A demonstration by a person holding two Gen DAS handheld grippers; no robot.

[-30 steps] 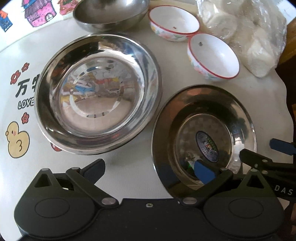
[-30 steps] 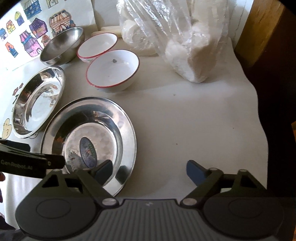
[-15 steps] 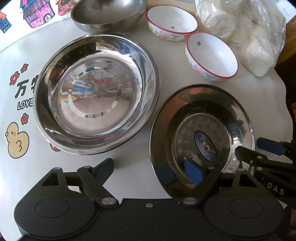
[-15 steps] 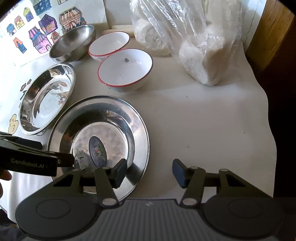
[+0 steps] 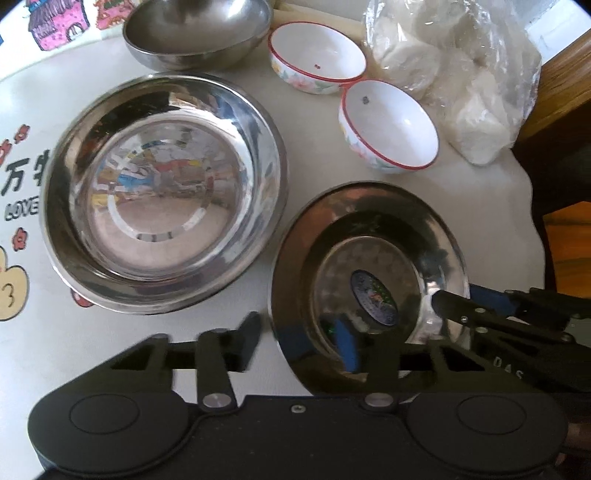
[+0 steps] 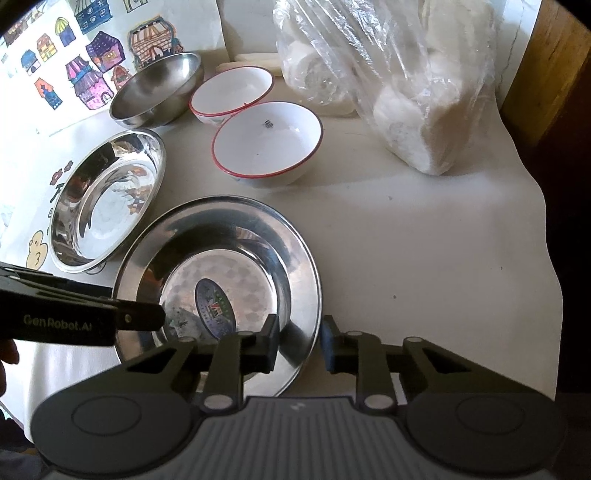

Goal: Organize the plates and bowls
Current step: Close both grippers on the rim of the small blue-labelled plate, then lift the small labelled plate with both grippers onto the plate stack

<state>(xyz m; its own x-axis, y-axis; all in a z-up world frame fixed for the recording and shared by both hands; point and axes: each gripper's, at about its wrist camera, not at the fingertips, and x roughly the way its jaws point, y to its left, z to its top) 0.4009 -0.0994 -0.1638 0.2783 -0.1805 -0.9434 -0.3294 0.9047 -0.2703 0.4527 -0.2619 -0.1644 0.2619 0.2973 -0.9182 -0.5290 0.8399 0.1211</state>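
Step in hand: a two-handed grasp of the stickered steel plate [image 6: 221, 273], which lies flat on the white tablecloth [image 6: 424, 240] at the near edge of the set.

Left gripper [image 5: 299, 343]: jaws closing across the plate's near-left rim, one finger outside on the cloth, the other inside the well. The pads do not yet appear to press the rim; the view is blurred here.

Right gripper [image 6: 297, 341]: jaws closing across the plate's near-right rim, one pad inside, one outside. A small gap seems to remain, so no grip is confirmed.

Positions relative to the stickered plate:
- Deep steel dish [image 5: 162, 192]: just beside it, to its left, apparently not touching.
- Two red-rimmed white bowls [image 5: 388, 125] [image 5: 317, 57]: beyond it, side by side, rims touching or nearly so.
- Steel mixing bowl [image 5: 195, 33]: far side, behind the deep dish.
- Plastic bag of white blocks [image 6: 406, 85]: beyond it to the right, well apart.

Next move, as a judgement: complete both closures until the pads seat on the rim, then lift level. The rim is thin and polished, so slippage is likely if one side closes short. A probable destination is the deep dish, for nesting.
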